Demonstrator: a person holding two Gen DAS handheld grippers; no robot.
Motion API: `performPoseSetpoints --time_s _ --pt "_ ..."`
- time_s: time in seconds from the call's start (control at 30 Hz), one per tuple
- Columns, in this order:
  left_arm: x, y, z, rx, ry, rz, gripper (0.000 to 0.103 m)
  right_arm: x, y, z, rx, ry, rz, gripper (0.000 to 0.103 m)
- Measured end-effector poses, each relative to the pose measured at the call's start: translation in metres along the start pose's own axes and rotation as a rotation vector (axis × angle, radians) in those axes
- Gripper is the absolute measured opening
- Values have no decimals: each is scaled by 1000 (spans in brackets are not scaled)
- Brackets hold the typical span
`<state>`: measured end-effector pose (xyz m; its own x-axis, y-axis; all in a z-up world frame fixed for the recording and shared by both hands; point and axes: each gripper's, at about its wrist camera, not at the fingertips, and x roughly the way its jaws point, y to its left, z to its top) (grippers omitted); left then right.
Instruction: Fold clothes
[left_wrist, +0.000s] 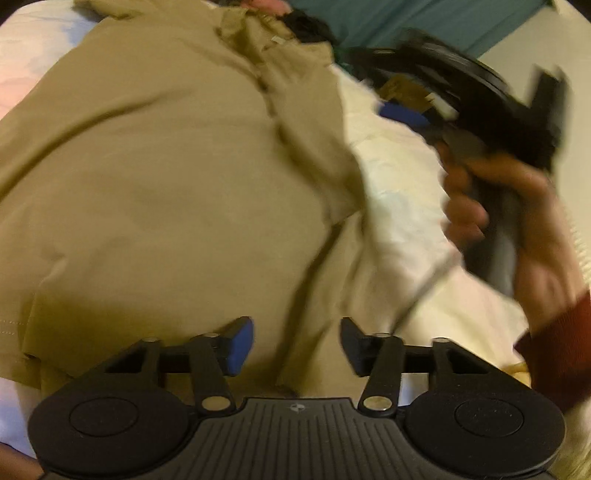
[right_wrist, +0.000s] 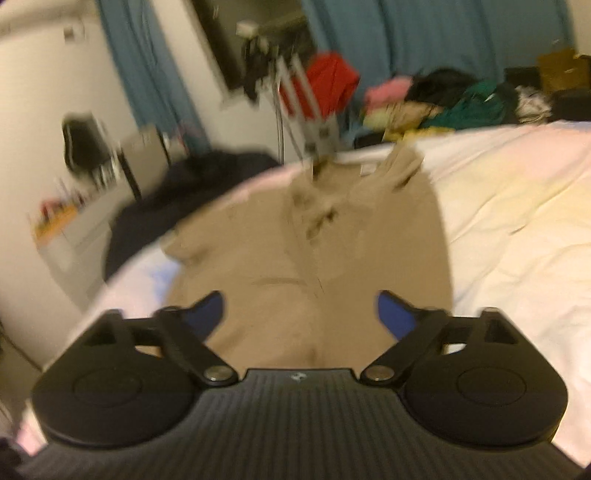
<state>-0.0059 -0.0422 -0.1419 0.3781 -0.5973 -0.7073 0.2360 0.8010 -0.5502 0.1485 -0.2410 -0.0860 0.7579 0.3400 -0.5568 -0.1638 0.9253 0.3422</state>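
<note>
A: Left gripper (left_wrist: 297, 341): jaws apart at a middling gap, nothing between the pads. It hangs low over the near hem of the shirt (left_wrist: 166, 177); contact with the cloth can't be settled, the view is smeared.

B: Right gripper (right_wrist: 299, 314)?

A: Jaws spread wider than the left's, also empty. From its own camera it sits above the shirt's near end, looking up its length. In the left view it appears at 2 o'clock, gripped by a hand (left_wrist: 517, 206) with a dark red sleeve (left_wrist: 554, 339), raised off the bed (left_wrist: 399, 177). Heavy blur on it.

B: Where does the shirt lie?

A: Spread on the bed, collar at 12 o'clock in the right view, hem toward the grippers. One sleeve sticks out at 9 o'clock; the 3 o'clock edge runs straight, so that side may already be turned in. Can't say for certain.

B: Handling estimate?

A: Judgement only: light, thin woven or knit cloth, limp, no stiffness to hold a shape. It will drape and drag on the sheet, so a pinch on one layer may lift just that layer. Not slippery, not fragile. Best holds look like hem corners, or shoulder seam and sleeve end, where doubled stitching gives the pads something to bite.

B: Surroundings?

A: Clothes pile (right_wrist: 443, 99) beyond the bed at 1 o'clock, blue curtain (right_wrist: 406, 44) behind it.
</note>
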Motion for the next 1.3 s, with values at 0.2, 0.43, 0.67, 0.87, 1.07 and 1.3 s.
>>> performPoseSetpoints --time_s 0.2,0.43,0.67,0.87,1.07,1.3 --pt "4 13 -4 -58 9 -29 23 66 7 -20 -101 86 -88 64" --pt "-4 7 -17 -7 -18 -19 2 62 16 -15 -178 9 -123 9" --pt "-25 8 -37 5 -61 -36 2 42 21 7 -102 -127 -63 9" --pt "-18 -2 -42 32 -73 2 3 55 20 2 -79 -133 -71 9" --pt "-28 -8 -40 98 -85 72 39 52 19 2 -65 -155 -92 11" --pt "-60 -13 -41 181 -251 136 88 17 26 4 -37 -223 -90 95"
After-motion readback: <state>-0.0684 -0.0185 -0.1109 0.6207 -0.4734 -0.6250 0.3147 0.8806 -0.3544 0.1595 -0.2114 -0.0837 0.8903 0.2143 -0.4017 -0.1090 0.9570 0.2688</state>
